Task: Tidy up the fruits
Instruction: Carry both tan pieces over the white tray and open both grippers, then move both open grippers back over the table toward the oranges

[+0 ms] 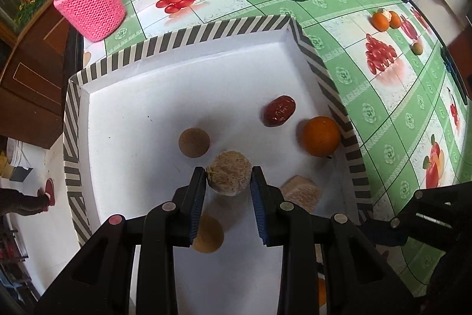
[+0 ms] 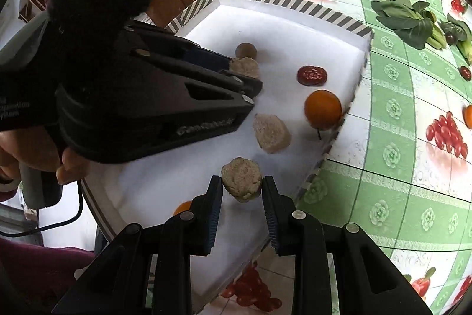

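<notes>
Left-wrist view only: pink knitted cup (image 1: pixel 88 5) past the far left corner of the striped tray (image 1: pixel 188 33), a shoe (image 1: pixel 48 192) on the floor below the tray's left edge, 2 small oranges (image 1: pixel 386 19) well out on the green tablecloth (image 1: pixel 398 114) to the right. Right-wrist view only: the left gripper (image 2: pixel 250 78) seen from the side, a hand (image 2: pixel 35 152) wrapped round its handle, and a cable hanging off the near left edge. Hard to make out in the left-wrist view: a tan round fruit (image 1: pixel 208 233) half hidden behind the left finger, a beige block (image 1: pixel 301 192) partly covered by the right finger, a sliver of orange low between the frame arms. In the right-wrist view, an orange fruit (image 2: pixel 183 208) mostly hidden behind the finger, tray's near corner cut off by the gripper body. Inside the tray, left to right: brown ball (image 1: pixel 194 142), red date (image 1: pixel 278 110), big orange (image 1: pixel 321 140) against the right edge. Left gripper (image 1: pixel 228 177) clenched on a rough beige lump (image 1: pixel 229 176), pads pressing both sides, lump above the tray's middle. Right gripper (image 2: pixel 242 185) likewise clamped on a second beige lump (image 2: pixel 242 177), near the tray's near right edge.
</notes>
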The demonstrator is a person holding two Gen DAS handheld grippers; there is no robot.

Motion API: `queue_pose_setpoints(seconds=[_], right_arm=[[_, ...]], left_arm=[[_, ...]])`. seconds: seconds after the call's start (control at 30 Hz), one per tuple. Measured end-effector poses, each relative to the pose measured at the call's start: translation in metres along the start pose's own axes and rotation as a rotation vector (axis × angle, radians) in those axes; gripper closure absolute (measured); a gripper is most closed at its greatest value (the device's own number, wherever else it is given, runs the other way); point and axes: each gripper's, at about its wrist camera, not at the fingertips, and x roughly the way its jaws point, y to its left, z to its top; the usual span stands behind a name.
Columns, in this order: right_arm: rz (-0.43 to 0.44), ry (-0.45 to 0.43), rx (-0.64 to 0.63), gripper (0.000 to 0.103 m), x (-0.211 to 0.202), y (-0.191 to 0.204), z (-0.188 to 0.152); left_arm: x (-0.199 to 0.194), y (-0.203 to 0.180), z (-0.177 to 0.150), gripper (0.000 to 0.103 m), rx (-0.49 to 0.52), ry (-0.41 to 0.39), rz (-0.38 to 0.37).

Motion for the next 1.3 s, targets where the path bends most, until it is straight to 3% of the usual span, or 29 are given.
queue_pose_setpoints(seconds=[0.2,0.3,0.33,0.4,0.6,0.97,1.3], right_arm=[[0.004,0.003,0.015,0.071,0.007,0.005,-0.007],[0.062,-0.013,0.063,0.066,0.003,-0.001,-0.008],[0.072,-0.016,0.069,0.065,0.001,-0.003,-0.008],[0.078,-0.027,0.065,0.063,-0.007,-0.004,-0.009],[0.088,-0.062,0.091,0.047,-0.041,-0.023,-0.015],[-0.036,-0.101,0.223,0.045,-0.079,-0.106,-0.034],[-0.195,-0.127,0.397,0.044,-0.105,-0.224,-0.058]], left_arm=[[0.005,0.001,0.001,0.075,-0.006,0.007,0.007],[0.008,0.0,0.001,0.073,-0.011,0.017,0.011],[0.008,0.0,0.0,0.071,-0.012,0.018,0.013],[0.007,-0.001,0.0,0.044,-0.015,0.014,0.016],[-0.006,-0.004,0.005,0.032,-0.011,-0.018,0.021],[-0.026,-0.04,0.029,0.03,-0.019,-0.056,-0.042],[-0.015,-0.109,0.071,0.03,0.018,-0.056,-0.132]])
